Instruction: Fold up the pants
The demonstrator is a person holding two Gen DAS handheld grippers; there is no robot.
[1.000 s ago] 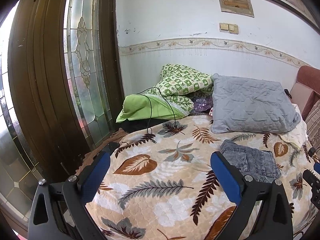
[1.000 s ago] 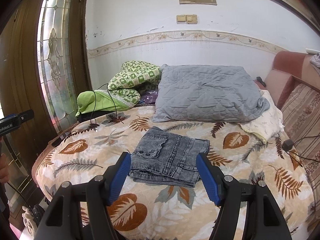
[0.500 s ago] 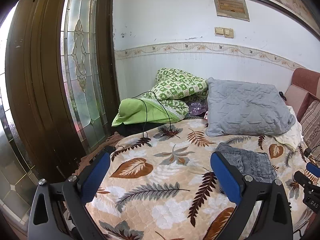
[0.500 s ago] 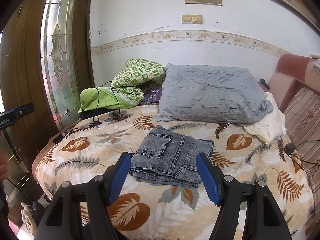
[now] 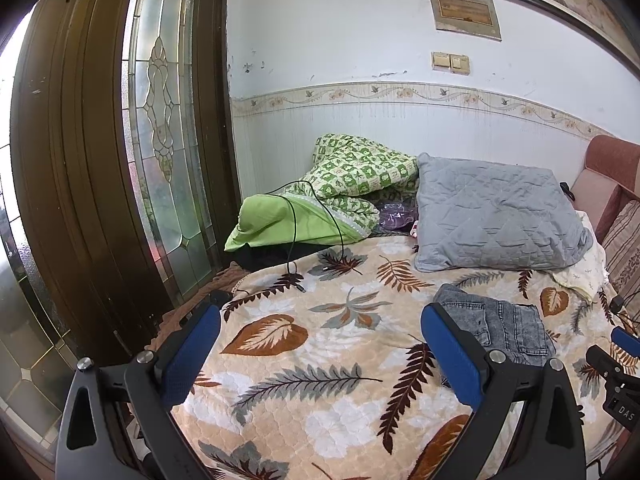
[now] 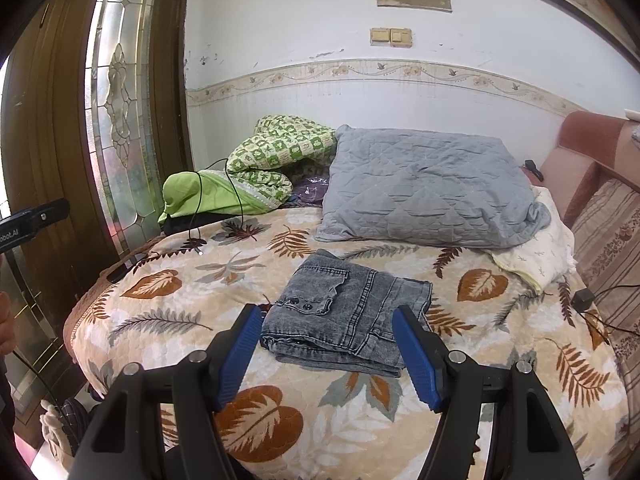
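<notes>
The pants [image 6: 346, 312], grey washed denim already folded into a compact stack, are lying on the leaf-print bed [image 6: 168, 312] in front of the grey pillow [image 6: 424, 188]. Both claws are hovering released with nothing between the jaws: the right claw [image 6: 326, 354] just short of the stack, the left claw [image 5: 320, 354] over bare cover. Denim is looking thick, soft and fairly heavy; gripping the layered near edge seems safest.

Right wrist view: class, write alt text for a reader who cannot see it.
Folded grey jeans lie on a leaf-patterned bedspread, just beyond the open right gripper, which holds nothing. Behind them a grey pillow and a green quilt rest against the white wall.
</notes>
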